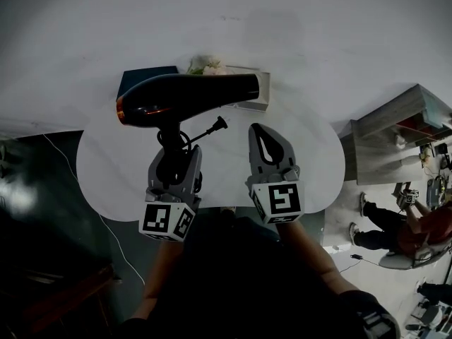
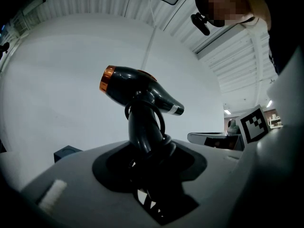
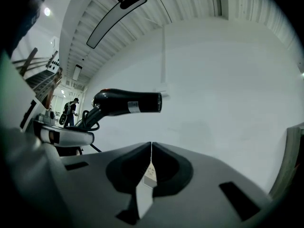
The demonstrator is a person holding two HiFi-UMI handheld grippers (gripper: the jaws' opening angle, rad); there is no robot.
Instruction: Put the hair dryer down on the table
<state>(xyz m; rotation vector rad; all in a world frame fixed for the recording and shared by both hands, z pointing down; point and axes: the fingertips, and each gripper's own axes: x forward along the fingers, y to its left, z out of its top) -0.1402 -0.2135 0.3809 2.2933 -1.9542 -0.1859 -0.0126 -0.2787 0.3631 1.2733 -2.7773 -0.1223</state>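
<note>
White counter (image 1: 311,168) lies beneath the hair dryer (image 1: 187,97), held over its far edge by the handle (image 2: 142,122) in the clenched fingers of the left gripper (image 1: 174,157), right gripper (image 1: 269,145) fingers pressed together empty; judged rigid, glossy, barrel-heavy, handle the soundest hold.

Head view overhead, gripper views level — hair dryer (image 1: 187,97) shared

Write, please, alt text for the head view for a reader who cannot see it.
The left claw grips a black hair dryer by its handle over a white table, its nozzle toward the picture's right. The right claw, shut and empty, is beside it.
</note>
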